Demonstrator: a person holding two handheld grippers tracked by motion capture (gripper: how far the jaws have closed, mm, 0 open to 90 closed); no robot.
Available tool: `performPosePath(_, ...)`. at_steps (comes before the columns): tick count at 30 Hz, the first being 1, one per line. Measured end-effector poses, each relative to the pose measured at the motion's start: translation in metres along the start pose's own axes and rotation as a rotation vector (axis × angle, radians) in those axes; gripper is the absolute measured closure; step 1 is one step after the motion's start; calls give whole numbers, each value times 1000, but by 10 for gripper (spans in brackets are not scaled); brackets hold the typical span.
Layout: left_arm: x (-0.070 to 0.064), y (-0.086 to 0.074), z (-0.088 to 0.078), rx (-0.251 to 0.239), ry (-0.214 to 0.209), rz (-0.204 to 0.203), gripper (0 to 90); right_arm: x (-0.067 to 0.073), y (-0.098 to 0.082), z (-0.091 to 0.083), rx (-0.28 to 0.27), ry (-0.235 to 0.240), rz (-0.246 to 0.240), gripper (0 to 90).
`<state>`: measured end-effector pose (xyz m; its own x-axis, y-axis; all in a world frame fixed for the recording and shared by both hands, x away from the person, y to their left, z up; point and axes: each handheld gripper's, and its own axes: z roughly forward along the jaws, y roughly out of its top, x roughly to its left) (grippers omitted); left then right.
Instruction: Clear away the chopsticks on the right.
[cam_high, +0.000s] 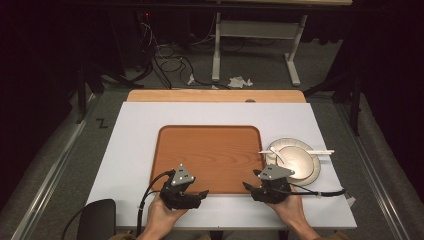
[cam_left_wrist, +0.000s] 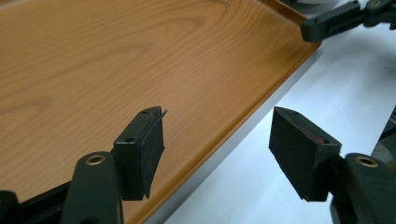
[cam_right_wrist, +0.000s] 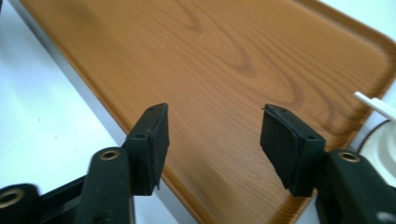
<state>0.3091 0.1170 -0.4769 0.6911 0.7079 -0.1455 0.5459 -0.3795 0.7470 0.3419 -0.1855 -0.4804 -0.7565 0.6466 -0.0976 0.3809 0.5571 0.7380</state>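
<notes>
A white table (cam_high: 140, 145) seen from above carries a wood-grain tray (cam_high: 210, 155) at its centre, bare of contents. Just right of the tray sits a stack of pale dishes: a bowl (cam_high: 295, 161) resting on a plate (cam_high: 314, 172), with a white spoon (cam_high: 276, 154) lying in the bowl and a pair of pale chopsticks (cam_high: 300, 151) laid across the top from left to right. Two hands come in from the near edge, each gripping a black tool with a trailing cable. The left tongs (cam_high: 202, 193) lie at the near edge of the tray toward its left half, tips pointing right; the left hand (cam_high: 162, 215) wraps the handle. The right tongs (cam_high: 246, 186) lie at the tray's near right corner, tips pointing left, held by the right hand (cam_high: 290, 207). In the left gripper view, the left tongs (cam_left_wrist: 217, 149) are spread wide and hold nothing; one pad hovers over the tray's wood surface, the other over the white table beside the rim (the tip of the other tool shows at the far right). In the right gripper view, the right tongs (cam_right_wrist: 215, 144) are likewise wide open and empty, both pads above the tray near its rim, whether touching it I cannot tell.
</notes>
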Motion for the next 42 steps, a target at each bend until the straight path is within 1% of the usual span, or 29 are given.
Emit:
performPosePath(2, 0, 0, 0, 2, 1, 1, 357, -2, 2, -2, 2, 6, 6, 432)
performPosePath(3, -1, 0, 0, 2, 2, 3, 358, -3, 3, -4, 4, 7, 19, 428)
performPosePath(4, -2, 0, -1, 2, 4, 6, 358, -4, 3, -7, 2, -2, 33, 425)
performPosePath(6, -4, -1, -2, -1, 22, 17, 358, -4, 3, -9, -5, -8, 37, 431)
performPosePath(7, -4, -1, -3, -2, 24, 18, 357, -5, 3, -11, -15, -6, 33, 439)
performPosePath(11, -3, -1, -4, -5, 26, 11, 355, -5, 4, -14, -22, 3, 38, 462)
performPosePath(14, -2, 0, -4, -13, 18, 3, 349, -6, 4, -16, -29, -4, 28, 485)
performPosePath(16, -2, 0, -3, -15, 14, 5, 348, -7, 3, -20, -42, -16, 21, 494)
performPosePath(17, -3, 1, -2, -17, 13, 6, 348, -7, 2, -22, -41, -24, 28, 493)
performPosePath(18, -3, 1, -2, -17, 10, 5, 348, -8, 2, -23, -38, -32, 26, 488)
performPosePath(20, -3, 3, 0, -18, 3, 10, 348, -10, 0, -26, -34, -43, 43, 486)
performPosePath(24, -3, 7, 5, -18, -10, 26, 346, -13, -4, -37, -50, -58, 78, 494)
performPosePath(25, -3, 9, 6, -15, -12, 31, 345, -14, -5, -39, -58, -63, 78, 496)
performPosePath(29, -4, 13, 10, -16, -21, 58, 344, -16, -10, -53, -71, -84, 116, 534)
performPosePath(30, -4, 14, 11, -15, -24, 64, 345, -17, -11, -56, -75, -89, 118, 542)
performPosePath(32, -5, 16, 14, -8, -31, 72, 348, -19, -14, -66, -99, -115, 125, 580)
performPosePath(34, -5, 17, 17, 6, -36, 83, 349, -21, -16, -72, -122, -140, 132, 598)
performPosePath(35, -6, 17, 18, 7, -36, 86, 351, -23, -17, -77, -131, -163, 137, 603)
performPosePath(36, -6, 18, 19, 9, -40, 91, 352, -24, -18, -78, -138, -176, 141, 605)
performPosePath(38, -6, 18, 20, 8, -42, 96, 353, -31, -20, -83, -126, -204, 160, 617)
performPosePath(41, -6, 19, 20, 8, -45, 98, 353, -40, -24, -88, -117, -206, 201, 635)
performPosePath(42, -6, 19, 21, 9, -45, 97, 353, -43, -24, -89, -117, -205, 207, 639)
